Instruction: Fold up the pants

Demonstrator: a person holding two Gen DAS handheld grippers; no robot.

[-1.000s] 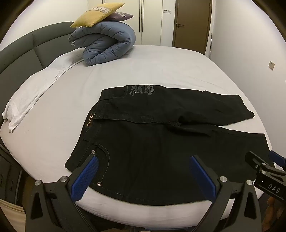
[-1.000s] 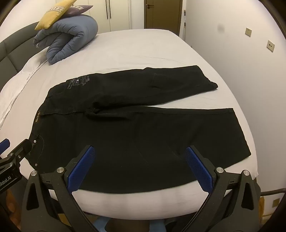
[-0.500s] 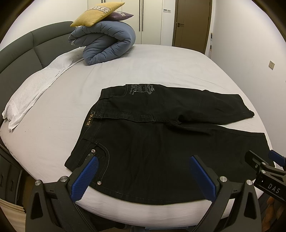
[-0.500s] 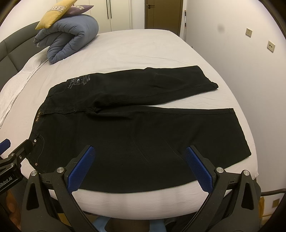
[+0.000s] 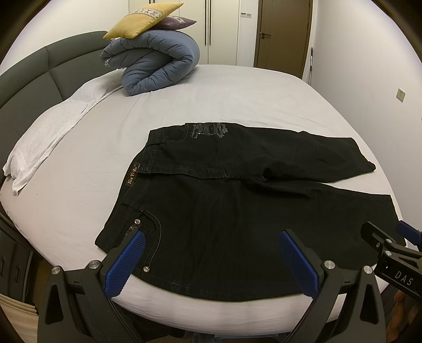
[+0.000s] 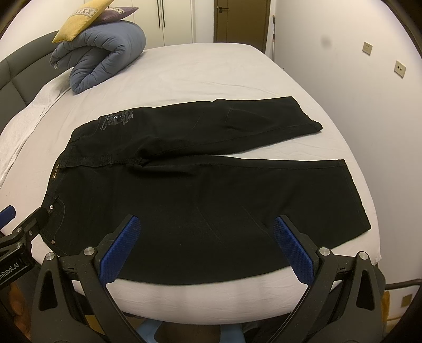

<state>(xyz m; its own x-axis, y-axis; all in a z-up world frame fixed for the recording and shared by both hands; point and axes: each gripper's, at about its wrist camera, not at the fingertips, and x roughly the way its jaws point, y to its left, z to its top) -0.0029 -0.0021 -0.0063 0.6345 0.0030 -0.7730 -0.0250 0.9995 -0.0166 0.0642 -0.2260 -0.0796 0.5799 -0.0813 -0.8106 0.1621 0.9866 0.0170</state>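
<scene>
Black pants (image 5: 237,190) lie flat on the white bed (image 5: 237,95), waist to the left and both legs spread to the right; they also show in the right wrist view (image 6: 200,179). My left gripper (image 5: 211,242) is open and empty, hovering over the near edge by the waist pocket. My right gripper (image 6: 205,232) is open and empty above the near leg. Each gripper's tip shows in the other's view: the right gripper's tip in the left wrist view (image 5: 390,248), the left gripper's tip in the right wrist view (image 6: 23,227).
A rolled blue duvet (image 5: 155,66) with a yellow cushion (image 5: 139,22) sits at the far left. A white pillow (image 5: 50,132) lies along the dark headboard (image 5: 29,76). A wall (image 6: 369,92) runs close along the right. The bed's front edge (image 6: 211,298) is just below the grippers.
Both grippers have barely moved; the view has shifted very slightly. The pants lie as before.
</scene>
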